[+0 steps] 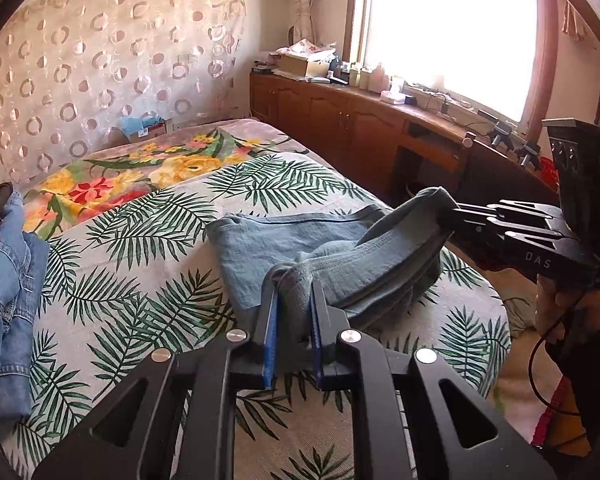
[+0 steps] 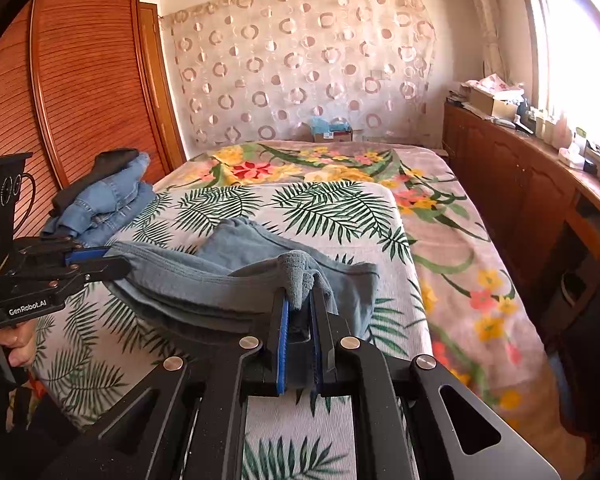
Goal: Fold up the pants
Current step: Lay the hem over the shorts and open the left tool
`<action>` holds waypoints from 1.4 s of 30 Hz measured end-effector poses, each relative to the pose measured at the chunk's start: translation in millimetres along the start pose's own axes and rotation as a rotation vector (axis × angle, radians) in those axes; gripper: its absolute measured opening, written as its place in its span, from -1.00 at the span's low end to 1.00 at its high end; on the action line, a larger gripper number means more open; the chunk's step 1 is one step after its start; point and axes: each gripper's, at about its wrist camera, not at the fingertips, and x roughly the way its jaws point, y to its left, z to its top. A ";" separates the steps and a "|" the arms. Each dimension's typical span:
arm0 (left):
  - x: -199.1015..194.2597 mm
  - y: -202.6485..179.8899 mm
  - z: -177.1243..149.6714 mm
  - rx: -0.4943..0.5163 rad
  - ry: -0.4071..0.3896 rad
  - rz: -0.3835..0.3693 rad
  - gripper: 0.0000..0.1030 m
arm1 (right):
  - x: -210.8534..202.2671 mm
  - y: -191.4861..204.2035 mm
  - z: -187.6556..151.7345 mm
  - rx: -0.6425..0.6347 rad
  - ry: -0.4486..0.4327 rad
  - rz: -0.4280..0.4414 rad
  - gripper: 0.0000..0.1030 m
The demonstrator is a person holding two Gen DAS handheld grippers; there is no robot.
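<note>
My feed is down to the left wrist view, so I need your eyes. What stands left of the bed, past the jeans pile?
Observer: A wooden louvred wardrobe, right beside the bed.
Operator: Does the pile hold only denim?
Observer: No, a dark garment lies on top of the jeans.
Operator: Is the right gripper truly clamped on the pants?
Observer: Yes, the right gripper pinches a bunched corner of the pants between its blue pads; the left gripper holds the other end.
</note>
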 end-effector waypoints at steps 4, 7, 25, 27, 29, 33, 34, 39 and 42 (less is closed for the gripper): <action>12.1 5.2 7.1 0.008 0.020 0.017 -0.70 | 12.6 -1.1 5.0 0.008 0.003 -0.002 -0.82; 22.7 10.1 14.6 0.004 0.033 0.029 -0.70 | 19.4 -1.2 9.8 0.012 -0.001 -0.013 -0.82; 58.4 11.1 28.6 -0.019 0.078 0.051 -0.68 | 47.2 -18.9 14.9 0.072 0.058 -0.040 -0.82; 56.2 10.7 28.0 -0.016 0.074 0.052 -0.67 | 44.1 -20.0 15.4 0.081 0.055 -0.035 -0.82; 53.9 9.6 26.9 -0.008 0.070 0.051 -0.67 | 41.4 -20.0 14.9 0.084 0.053 -0.027 -0.81; 46.8 8.9 26.4 0.001 0.068 0.047 -0.55 | 34.9 -18.7 11.8 0.077 0.043 -0.042 -0.69; 44.5 9.8 26.4 0.000 0.065 0.050 -0.45 | 31.8 -18.9 11.0 0.072 0.036 -0.054 -0.67; 33.2 17.5 19.7 -0.025 0.046 0.040 -0.04 | 20.8 -24.1 2.1 0.067 0.041 -0.062 -0.52; 34.9 18.3 8.3 -0.024 0.067 0.033 0.13 | 20.0 -24.7 -6.9 0.061 0.072 -0.056 -0.43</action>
